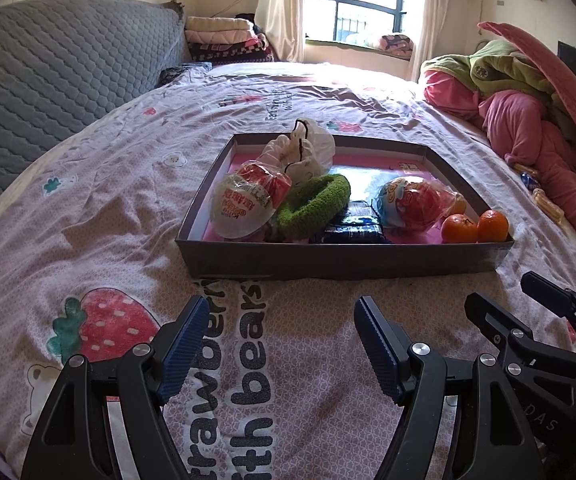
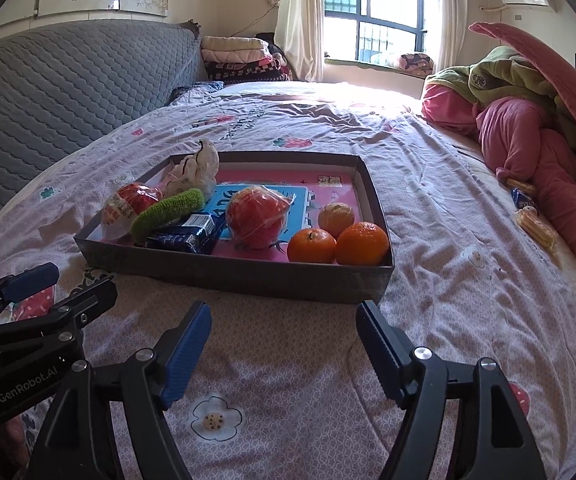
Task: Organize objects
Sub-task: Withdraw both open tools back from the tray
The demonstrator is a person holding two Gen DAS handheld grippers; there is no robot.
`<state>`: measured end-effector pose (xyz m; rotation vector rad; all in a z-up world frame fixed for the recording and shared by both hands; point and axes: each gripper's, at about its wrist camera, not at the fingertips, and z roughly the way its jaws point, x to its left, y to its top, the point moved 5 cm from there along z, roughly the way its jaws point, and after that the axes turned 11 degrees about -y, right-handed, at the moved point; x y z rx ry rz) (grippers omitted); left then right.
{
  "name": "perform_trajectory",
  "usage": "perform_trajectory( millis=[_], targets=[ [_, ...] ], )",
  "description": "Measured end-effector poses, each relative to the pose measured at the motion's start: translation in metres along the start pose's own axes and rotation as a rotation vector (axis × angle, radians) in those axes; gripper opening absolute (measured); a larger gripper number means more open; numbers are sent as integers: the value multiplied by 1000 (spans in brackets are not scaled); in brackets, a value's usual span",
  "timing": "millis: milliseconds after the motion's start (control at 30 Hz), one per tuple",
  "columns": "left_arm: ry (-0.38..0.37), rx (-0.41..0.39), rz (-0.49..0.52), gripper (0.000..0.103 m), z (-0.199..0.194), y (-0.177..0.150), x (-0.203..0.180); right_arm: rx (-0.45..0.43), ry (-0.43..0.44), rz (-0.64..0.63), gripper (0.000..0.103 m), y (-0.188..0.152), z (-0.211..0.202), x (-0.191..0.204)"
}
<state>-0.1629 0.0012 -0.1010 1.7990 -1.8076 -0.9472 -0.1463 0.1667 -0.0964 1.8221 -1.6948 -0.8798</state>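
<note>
A shallow dark cardboard box sits on the bed. In it lie two wrapped toy eggs, a green knitted band, a white bagged item, a dark blue packet and three oranges. My left gripper is open and empty, just short of the box's near wall. My right gripper is open and empty beside it, also short of the box.
Snack packets lie on the sheet at the right by a heap of pink and green bedding. A grey quilted headboard stands at the left. Folded blankets are stacked at the far end.
</note>
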Motion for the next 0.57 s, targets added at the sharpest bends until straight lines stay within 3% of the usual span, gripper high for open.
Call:
perform_trajectory(
  millis=[567],
  targets=[
    [-3,47,-22,76,14,-14,7,47,-20,-1,74,-19,14,4]
  ],
)
